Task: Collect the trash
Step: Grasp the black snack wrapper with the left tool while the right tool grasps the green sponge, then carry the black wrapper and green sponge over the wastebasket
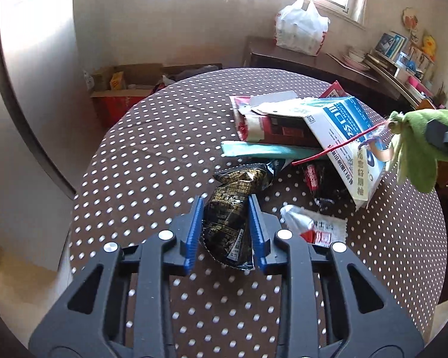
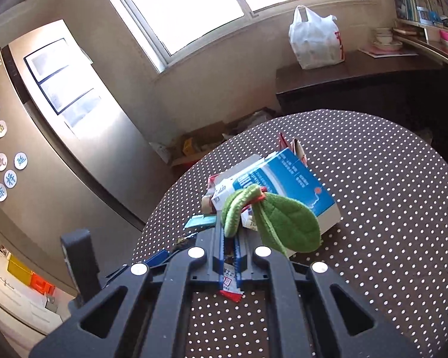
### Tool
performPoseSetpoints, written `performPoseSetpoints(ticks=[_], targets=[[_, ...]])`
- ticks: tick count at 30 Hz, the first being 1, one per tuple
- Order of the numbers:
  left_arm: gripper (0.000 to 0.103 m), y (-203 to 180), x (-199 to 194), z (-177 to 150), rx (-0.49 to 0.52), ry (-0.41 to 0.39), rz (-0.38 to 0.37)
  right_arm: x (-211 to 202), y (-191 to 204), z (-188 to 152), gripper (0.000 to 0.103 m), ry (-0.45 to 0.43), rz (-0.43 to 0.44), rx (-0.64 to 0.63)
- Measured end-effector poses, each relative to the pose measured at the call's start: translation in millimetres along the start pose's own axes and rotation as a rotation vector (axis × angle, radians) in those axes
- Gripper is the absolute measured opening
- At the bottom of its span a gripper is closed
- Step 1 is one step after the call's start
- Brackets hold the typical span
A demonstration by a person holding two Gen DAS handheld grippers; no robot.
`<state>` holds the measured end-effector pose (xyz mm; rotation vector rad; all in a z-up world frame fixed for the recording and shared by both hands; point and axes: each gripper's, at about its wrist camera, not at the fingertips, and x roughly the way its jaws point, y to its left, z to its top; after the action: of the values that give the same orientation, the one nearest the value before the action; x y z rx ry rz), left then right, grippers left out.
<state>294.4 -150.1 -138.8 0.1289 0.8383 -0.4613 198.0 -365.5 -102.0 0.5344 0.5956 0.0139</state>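
Trash lies on a round brown polka-dot table (image 1: 152,161). In the left wrist view my left gripper (image 1: 225,203) straddles a crumpled black and gold snack wrapper (image 1: 230,217), its blue pads on either side of it. Beyond lie a white and red wrapper (image 1: 316,223), a black wrapper (image 1: 322,185), a teal packet (image 1: 262,150), a red carton (image 1: 271,125) and a blue and white box (image 1: 349,137). In the right wrist view my right gripper (image 2: 230,232) is shut on a green felt leaf (image 2: 283,223) tied with red string, held above the box (image 2: 289,185).
A white plastic bag (image 2: 313,41) sits on a dark sideboard (image 2: 373,80) under the window. Open cardboard boxes (image 1: 119,89) stand on the floor behind the table. A steel fridge (image 2: 59,125) is at the left. Cluttered shelves (image 1: 403,56) are at the far right.
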Motion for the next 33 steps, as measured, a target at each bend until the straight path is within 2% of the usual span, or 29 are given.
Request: performPoseSetpoints(ticks=[6, 17, 33], targets=[[0.029, 13, -30, -8, -0.033, -0.049, 0.033, 1, 16, -5, 0.006, 0.009, 0.038, -0.028], [0.029, 59, -78, -31, -0.105, -0.097, 0.137, -1, 77, -25, 0.006, 0.034, 0.15, -0.12], [0.029, 142, -165, -85, -0.261, -0.171, 0.338, 21, 184, -82, 0.006, 0.161, 0.311, -0.277]])
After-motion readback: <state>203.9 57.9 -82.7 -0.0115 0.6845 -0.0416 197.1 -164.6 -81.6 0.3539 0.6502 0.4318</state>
